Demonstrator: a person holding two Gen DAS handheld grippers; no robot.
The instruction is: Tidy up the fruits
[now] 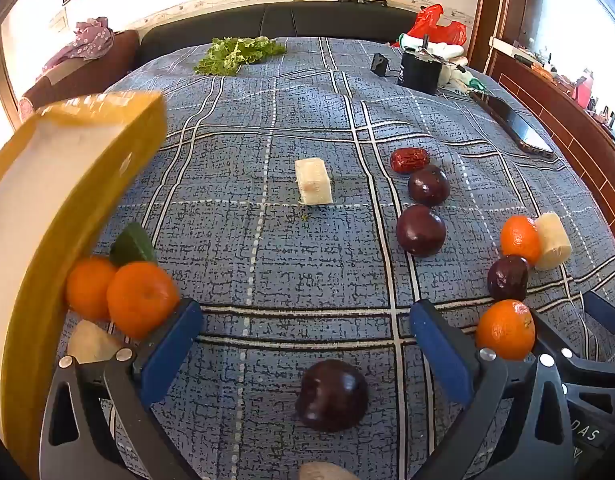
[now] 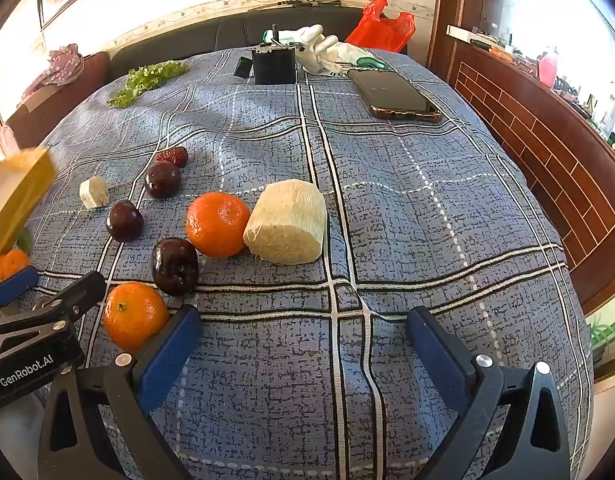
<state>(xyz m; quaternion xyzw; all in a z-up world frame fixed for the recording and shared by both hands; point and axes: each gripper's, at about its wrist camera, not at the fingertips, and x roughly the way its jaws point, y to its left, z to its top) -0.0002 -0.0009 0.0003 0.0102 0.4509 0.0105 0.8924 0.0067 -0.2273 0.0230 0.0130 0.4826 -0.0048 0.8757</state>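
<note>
Left claw wide, plum at 6 | right claw wide, empty | plum smooth, slippery: grip its middle gently.

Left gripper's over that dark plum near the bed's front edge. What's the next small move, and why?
Probably lower the left gripper a little and close on the dark plum. Its jaws stand open with the plum centred between them, lying alone on the bedspread. The right gripper is open too, with nothing between its fingers.
</note>
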